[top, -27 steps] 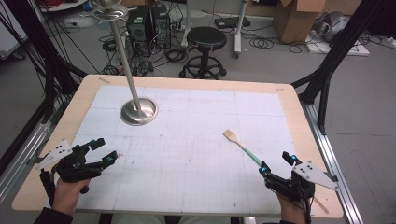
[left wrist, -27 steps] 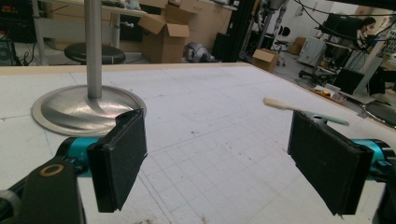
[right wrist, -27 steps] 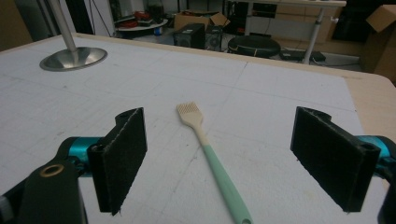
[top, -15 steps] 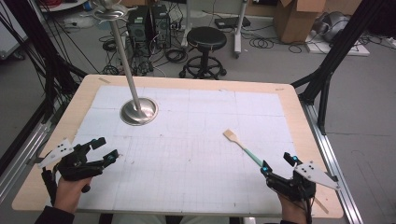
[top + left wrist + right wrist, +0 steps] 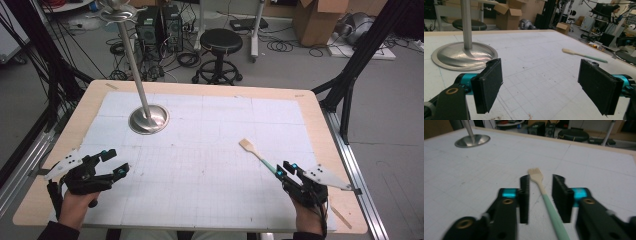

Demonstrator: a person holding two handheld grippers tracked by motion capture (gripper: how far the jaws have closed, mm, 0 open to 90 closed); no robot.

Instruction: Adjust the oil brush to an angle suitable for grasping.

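— Item one? 
— Brush (image 5: 256, 154), cream bristle head, pale green handle, flat on the gridded mat (image 5: 210, 130) near the table's right side.

— Right gripper (image 5: 540, 195)? 
— Jaws parted, one on each side of the handle, not touching it.

— Left gripper (image 5: 547, 85)? 
— Jaws spread wide, nothing between them, low over the mat at front left.

— Other stock? 
— Metal stand (image 5: 148, 119), round base on the mat's far left, pole upright.
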